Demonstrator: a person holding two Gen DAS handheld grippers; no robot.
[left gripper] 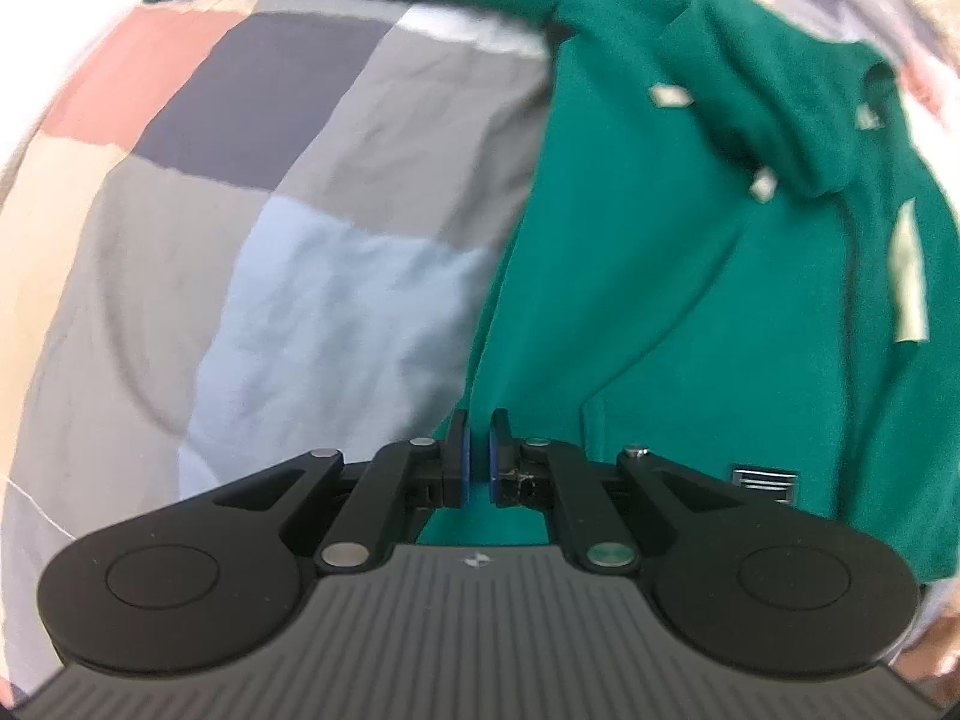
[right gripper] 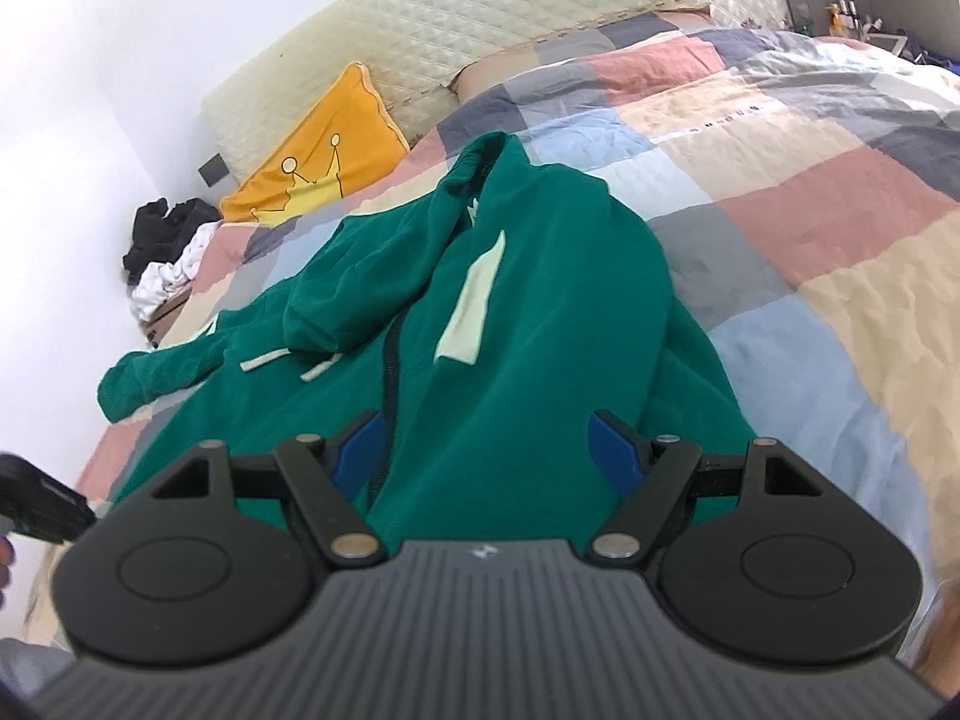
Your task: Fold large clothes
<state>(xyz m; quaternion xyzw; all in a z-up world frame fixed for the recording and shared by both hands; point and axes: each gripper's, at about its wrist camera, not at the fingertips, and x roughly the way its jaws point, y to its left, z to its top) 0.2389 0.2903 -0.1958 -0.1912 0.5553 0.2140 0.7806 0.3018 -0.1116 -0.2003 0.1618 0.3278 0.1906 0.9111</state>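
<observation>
the green hoodie [right gripper: 540, 312] lies spread on the bed, on top of a patchwork duvet [right gripper: 780, 192] of pink, grey, blue and cream squares. in the right wrist view its hood [right gripper: 336, 300] is flopped over the chest, 2 pale drawcord ends [right gripper: 264, 360] trail below it, and a dark zip [right gripper: 390, 372] runs down the front. a pale stripe [right gripper: 474, 306] marks the chest beside the zip. 1 sleeve [right gripper: 150, 378] reaches out toward the edge of the bed near the wall.

the right tool [right gripper: 495, 450] hangs over the lower front of the hoodie with its blue pads [right gripper: 612, 450] spread wide apart and nothing between them; green fabric shows in the gap, but the pads are not pinching it.

the left tool [left gripper: 478, 459] sits at the hoodie's side edge, where green cloth meets the duvet [left gripper: 300, 240]. its blue pads [left gripper: 462, 462] are drawn nearly together, with only a thin slit between them. the view is blurred and i cannot tell whether any fabric is caught in that slit. a small dark label [left gripper: 765, 483] shows on the hoodie [left gripper: 690, 300] just right of this tool.

further back in the right wrist view, a yellow cushion [right gripper: 324, 150] with a crown drawing leans against a quilted cream headboard [right gripper: 510, 12], and a heap of black and white clothes [right gripper: 165, 252] sits by the wall.
</observation>
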